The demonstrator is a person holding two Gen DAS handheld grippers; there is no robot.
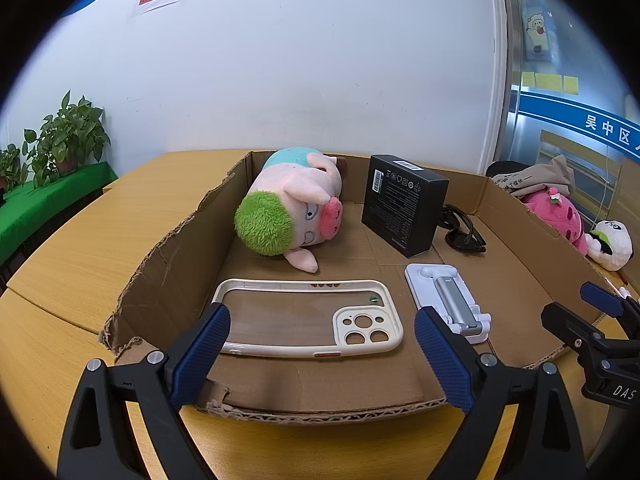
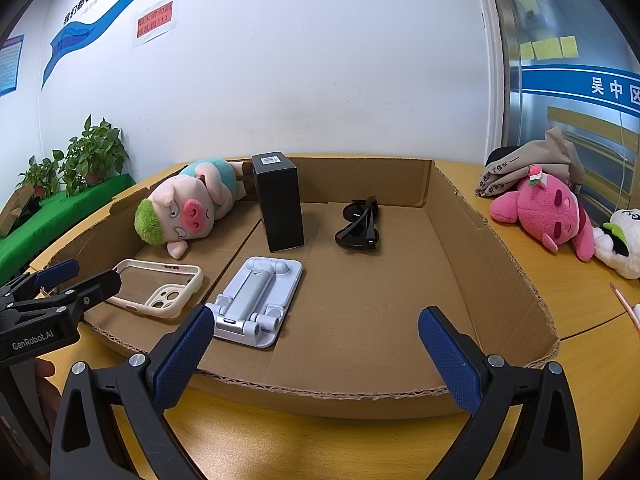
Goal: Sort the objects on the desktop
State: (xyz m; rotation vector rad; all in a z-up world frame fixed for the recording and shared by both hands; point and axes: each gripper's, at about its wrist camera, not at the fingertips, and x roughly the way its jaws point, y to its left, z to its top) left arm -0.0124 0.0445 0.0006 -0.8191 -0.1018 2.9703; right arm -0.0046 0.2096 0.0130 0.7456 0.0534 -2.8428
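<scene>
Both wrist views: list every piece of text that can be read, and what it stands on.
"GenRobot.AI": body of the left gripper.
"DAS", cut off by the frame edge: body of the right gripper.
"吴中区": blue band on the glass partition, running on out of frame.
Red notice on the wall: Chinese characters, too blurred to read.
Black box: barcode and fine print, too small.
Grey cloth: handwriting-style characters, unreadable.

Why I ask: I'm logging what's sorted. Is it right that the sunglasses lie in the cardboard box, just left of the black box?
Not quite. The sunglasses lie in the cardboard box, but right of the black box, as the right wrist view shows.
</scene>
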